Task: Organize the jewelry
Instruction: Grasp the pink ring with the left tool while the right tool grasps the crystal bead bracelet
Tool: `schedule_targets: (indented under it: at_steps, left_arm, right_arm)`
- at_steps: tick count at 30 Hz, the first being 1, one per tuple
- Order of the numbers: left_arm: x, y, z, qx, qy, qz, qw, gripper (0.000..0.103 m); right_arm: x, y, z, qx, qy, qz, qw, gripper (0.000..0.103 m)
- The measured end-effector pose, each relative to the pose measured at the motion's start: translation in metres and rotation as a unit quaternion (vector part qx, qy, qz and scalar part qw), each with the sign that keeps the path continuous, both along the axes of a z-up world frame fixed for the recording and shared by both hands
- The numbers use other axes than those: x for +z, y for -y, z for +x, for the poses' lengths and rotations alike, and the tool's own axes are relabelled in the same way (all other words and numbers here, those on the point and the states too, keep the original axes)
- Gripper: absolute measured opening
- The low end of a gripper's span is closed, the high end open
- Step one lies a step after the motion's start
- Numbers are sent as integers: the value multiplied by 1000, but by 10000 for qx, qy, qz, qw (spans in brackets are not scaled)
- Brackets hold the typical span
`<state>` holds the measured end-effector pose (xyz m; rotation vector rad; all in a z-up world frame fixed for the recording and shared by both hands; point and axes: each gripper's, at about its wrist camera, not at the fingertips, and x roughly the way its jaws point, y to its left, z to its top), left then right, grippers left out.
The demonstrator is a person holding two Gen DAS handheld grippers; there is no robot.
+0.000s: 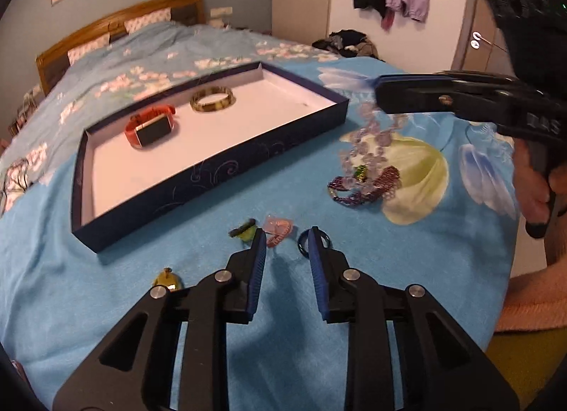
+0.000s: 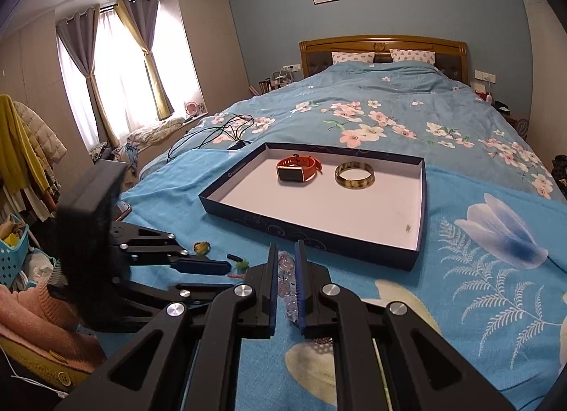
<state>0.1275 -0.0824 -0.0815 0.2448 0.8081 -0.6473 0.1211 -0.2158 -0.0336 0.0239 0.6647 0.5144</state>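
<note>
A dark blue box tray [image 1: 212,177] [image 2: 312,233] lies on the bed. In it are an orange-strapped watch [image 1: 150,127] [image 2: 297,169] and a yellow-green bangle [image 1: 212,99] [image 2: 354,174]. My right gripper [image 2: 286,251] [image 1: 381,97] is shut on a pale purple bead necklace [image 1: 368,138] [image 2: 288,290] and holds it above the blanket; the necklace hangs down. My left gripper [image 1: 287,237] is open and empty, low over the blanket. Near its tips lie a pink piece [image 1: 278,228], a blue ring [image 1: 304,242] and a green and black piece [image 1: 244,230].
A purple bead bracelet [image 1: 368,187] with a green charm lies under the hanging necklace. A gold piece [image 1: 168,279] lies left of my left gripper. A black cable [image 2: 212,134] lies beyond the tray. Clothes [image 1: 351,43] are heaped at the bed's far edge.
</note>
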Motion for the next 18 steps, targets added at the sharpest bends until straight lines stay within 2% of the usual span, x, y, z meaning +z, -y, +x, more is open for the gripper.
schedule_targets:
  at_steps: [3,6,10,12,18]
  left_arm:
    - [-3,-1,10,83,-177,-108,9998,24]
    - [-10,0,17,129,-396,-103,9991,15]
    - [-9,-2,17,167,-358,-180,9991,11]
    - [-8,-3,17,191,-367,-267,9988,3]
    - [5,-8,13,208,-289,-511,9981,3]
  right_arm:
    - [-1,1,2,3,-5,24,10000,7]
    - [-2,1,3,-10,-26,18,10000,7]
    - [-4,3,5,-38,-53,35,10000,7]
    - [-4,3,6,-62,-49,64,9999,7]
    - [-1,4,9,-86,1,99,9999,7]
